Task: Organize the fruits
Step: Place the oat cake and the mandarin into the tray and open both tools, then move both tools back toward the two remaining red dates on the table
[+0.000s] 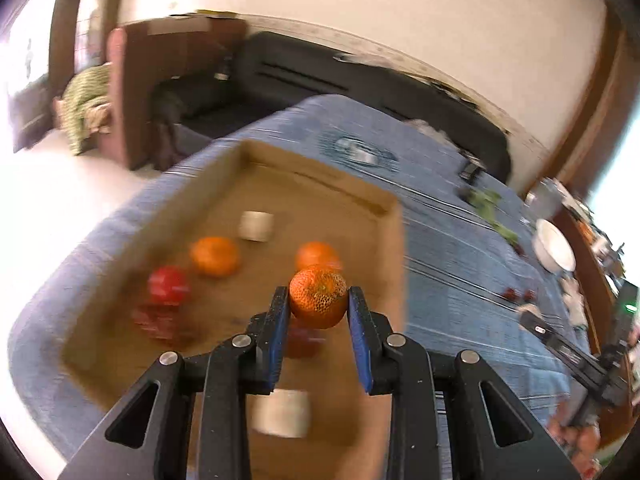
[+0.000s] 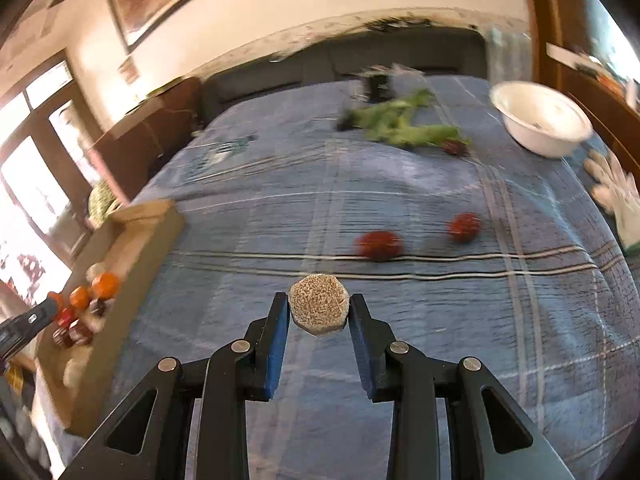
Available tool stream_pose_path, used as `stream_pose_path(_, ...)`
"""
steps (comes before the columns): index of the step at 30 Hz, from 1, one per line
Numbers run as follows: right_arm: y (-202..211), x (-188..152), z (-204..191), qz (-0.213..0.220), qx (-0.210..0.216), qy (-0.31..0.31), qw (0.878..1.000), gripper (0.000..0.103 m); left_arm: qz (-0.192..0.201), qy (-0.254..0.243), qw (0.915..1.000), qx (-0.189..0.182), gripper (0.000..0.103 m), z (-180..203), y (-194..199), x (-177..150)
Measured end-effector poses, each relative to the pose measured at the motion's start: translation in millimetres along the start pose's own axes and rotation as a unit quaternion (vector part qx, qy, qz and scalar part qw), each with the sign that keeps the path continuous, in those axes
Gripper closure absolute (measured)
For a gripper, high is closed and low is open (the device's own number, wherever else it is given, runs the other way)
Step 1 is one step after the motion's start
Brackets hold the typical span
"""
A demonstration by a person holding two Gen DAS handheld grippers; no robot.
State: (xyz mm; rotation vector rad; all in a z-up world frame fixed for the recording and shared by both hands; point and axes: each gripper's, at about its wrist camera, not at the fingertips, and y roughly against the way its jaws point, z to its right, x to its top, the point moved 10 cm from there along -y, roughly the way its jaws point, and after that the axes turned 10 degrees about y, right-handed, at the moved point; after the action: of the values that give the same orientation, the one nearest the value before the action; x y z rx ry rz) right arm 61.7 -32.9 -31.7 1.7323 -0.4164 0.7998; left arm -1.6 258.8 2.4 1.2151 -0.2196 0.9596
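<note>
L gripper point(image 1: 318, 300) grips orange point(image 1: 318, 296) over box point(image 1: 394, 240); R gripper point(image 2: 319, 310) grips tan fruit point(image 2: 319, 309).

Both tongs shared one build: the left tongs point(image 1: 318, 300) and the right tongs point(image 2: 319, 306) were matte black plastic, each with two fingers lined on the inner face with blue pads point(image 1: 278, 342). Round silver pins point(image 1: 241, 340) joined the angular linkage bars, four showing on each tool. Triangular cut-outs point(image 2: 134, 424) opened the outer bars, and pale specks dotted the black surfaces.
</note>
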Motion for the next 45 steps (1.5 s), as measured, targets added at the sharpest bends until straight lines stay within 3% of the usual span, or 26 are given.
stream_pose_path(8,3.9,9.9,-123.2,-0.012,0.082,0.082,0.993,0.069,-0.011,0.018,0.9993,0.032,0.075,-46.0,-4.5,-5.2)
stream_pose_path(12,-6.7,5.7,-172.8,-0.024,0.099,0.12,0.987,0.069,-0.008,0.018,0.9988,0.045,0.075,-60.5,-5.7,-4.2)
stream_pose_path(17,-28.8,8.5,-206.9,-0.034,0.102,0.144,0.984,0.069,-0.001,0.014,0.9988,0.048,0.075,-67.0,-4.6,-2.9)
stream_pose_path(22,-46.6,3.7,-226.5,-0.05,0.088,0.172,0.98,0.069,0.002,0.023,0.9988,0.042,0.074,-70.0,-2.1,-2.0)
stream_pose_path(26,-60.6,-3.7,-233.7,-0.063,0.081,0.184,0.977,0.069,-0.001,0.042,0.9988,0.024,0.062,-72.2,1.8,-1.0)
stream_pose_path(32,-62.8,-2.2,-239.0,-0.056,0.073,0.197,0.976,0.067,-0.003,0.064,0.9979,0.0,0.054,-72.6,13.2,2.5)
stream_pose_path(35,-56.9,1.0,-238.3,-0.047,0.078,0.193,0.977,0.053,0.009,0.074,0.9972,-0.008,0.048,-71.4,27.2,9.6)
stream_pose_path(39,-41.4,7.7,-234.6,-0.029,0.077,0.191,0.978,0.051,0.026,0.08,0.9964,-0.012,0.042,-69.5,43.7,17.1)
stream_pose_path(42,-25.8,11.2,-221.8,-0.016,0.079,0.17,0.982,0.042,0.037,0.078,0.9963,-0.004,0.037,-66.0,52.7,20.2)
stream_pose_path(45,-12.1,10.9,-205.8,-0.007,0.079,0.151,0.985,0.042,0.049,0.061,0.9969,0.011,0.023,-55.9,58.8,20.7)
